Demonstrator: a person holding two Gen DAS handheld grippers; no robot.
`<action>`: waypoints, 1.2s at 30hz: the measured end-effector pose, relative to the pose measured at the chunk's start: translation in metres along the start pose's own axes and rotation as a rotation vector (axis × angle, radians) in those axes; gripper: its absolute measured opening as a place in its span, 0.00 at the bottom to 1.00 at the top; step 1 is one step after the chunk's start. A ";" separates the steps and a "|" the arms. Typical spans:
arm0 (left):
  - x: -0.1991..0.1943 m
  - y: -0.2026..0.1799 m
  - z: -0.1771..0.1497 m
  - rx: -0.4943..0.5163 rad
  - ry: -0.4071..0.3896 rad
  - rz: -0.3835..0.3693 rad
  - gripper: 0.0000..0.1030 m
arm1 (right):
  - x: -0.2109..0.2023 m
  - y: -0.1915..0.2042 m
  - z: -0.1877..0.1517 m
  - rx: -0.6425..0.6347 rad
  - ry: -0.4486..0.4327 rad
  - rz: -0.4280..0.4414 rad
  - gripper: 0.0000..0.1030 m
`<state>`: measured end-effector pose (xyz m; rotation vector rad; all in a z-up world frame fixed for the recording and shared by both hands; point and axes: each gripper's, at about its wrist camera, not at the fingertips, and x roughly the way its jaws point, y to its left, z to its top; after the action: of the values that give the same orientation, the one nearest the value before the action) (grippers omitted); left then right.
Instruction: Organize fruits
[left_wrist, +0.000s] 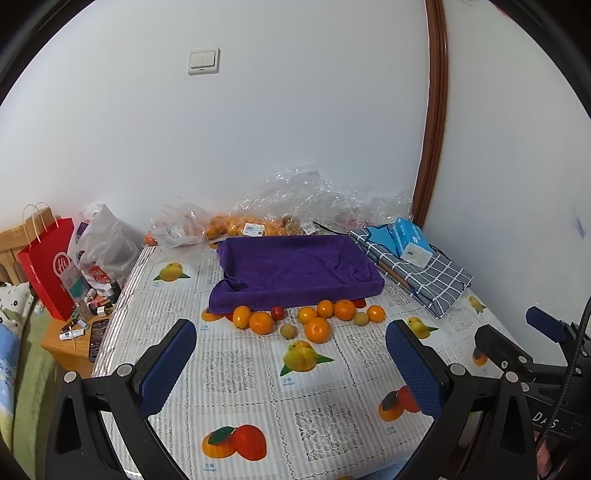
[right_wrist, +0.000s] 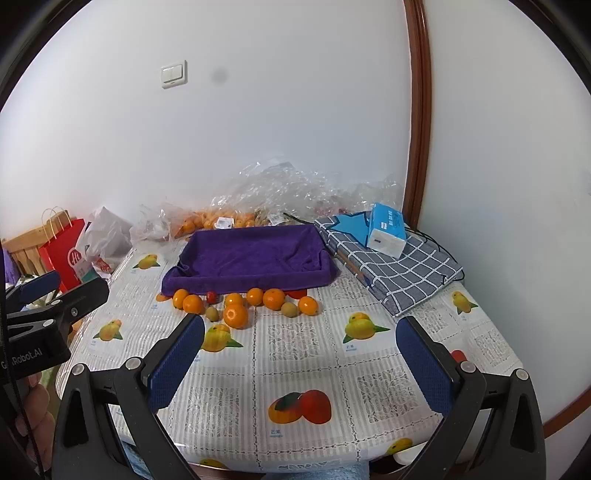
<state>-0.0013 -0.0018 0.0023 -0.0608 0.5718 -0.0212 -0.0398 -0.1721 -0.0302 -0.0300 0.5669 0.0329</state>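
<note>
Purple towelling lines a shallow tray (left_wrist: 295, 266) that sits toward the far edge of the surface (left_wrist: 236, 369), which is covered in a white cloth printed with fruit pictures. Loose fruit lies in a ragged row just in front of the tray's near rim: several oranges (left_wrist: 317, 329), a smaller red fruit (left_wrist: 277, 312) close to the tray, and two dull green-brown fruits (left_wrist: 288, 331) among them, some touching their neighbours. None of the fruit is inside the tray. Along the far edge, against the wall, crumpled clear plastic bags (left_wrist: 258, 218) hold more orange fruit. Near the far right corner a folded checked cloth (left_wrist: 424, 273) carries a blue tissue pack (left_wrist: 412, 240). The left tool (left_wrist: 291, 365) hovers over the near half of the surface with its blue-padded fingers spread wide and nothing between them. The right tool (right_wrist: 301, 365) is likewise spread wide and holds nothing, hanging above the near edge; the nearest orange (right_wrist: 235, 316) lies just beyond its left finger
</note>
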 end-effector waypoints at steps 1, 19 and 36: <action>0.001 0.000 0.000 0.000 0.000 0.001 1.00 | 0.000 0.000 0.000 0.002 -0.001 -0.001 1.00; 0.013 0.007 0.004 0.027 -0.013 0.038 1.00 | 0.029 0.005 0.005 -0.036 0.027 0.024 1.00; 0.132 0.063 -0.024 -0.046 0.164 0.042 0.98 | 0.152 -0.031 -0.030 -0.003 0.183 0.074 0.97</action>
<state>0.0969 0.0552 -0.0929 -0.0927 0.7376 0.0277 0.0732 -0.2005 -0.1369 -0.0148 0.7512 0.1039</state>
